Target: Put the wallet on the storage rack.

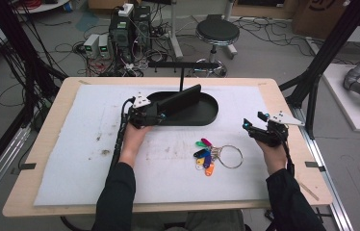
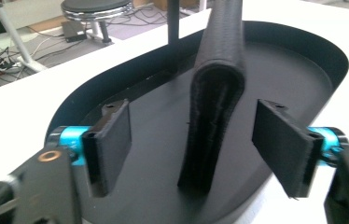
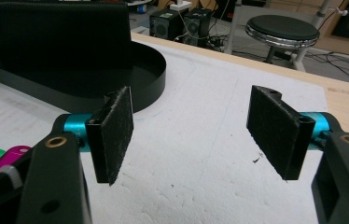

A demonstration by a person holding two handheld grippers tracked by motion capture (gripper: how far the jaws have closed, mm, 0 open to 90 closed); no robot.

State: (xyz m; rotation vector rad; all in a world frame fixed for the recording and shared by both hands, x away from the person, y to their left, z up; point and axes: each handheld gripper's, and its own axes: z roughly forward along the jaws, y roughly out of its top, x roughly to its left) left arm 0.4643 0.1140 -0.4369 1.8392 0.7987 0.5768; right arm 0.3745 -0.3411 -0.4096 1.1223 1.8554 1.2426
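My left hand-held gripper is open — its jaws straddle the upright wallet in the tray. My right hand-held gripper hangs open over the counter — keys lie between my arms.

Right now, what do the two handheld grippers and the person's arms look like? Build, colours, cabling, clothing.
Both the left gripper and the right gripper have black bodies, cyan metal collars and brass-coloured pivot rings. Each carries two flat rectangular black jaws faced with rough, felt-like pads. A grey three-cornered plate tops each. A black cable trails along the left forearm. The person wears dark long sleeves.
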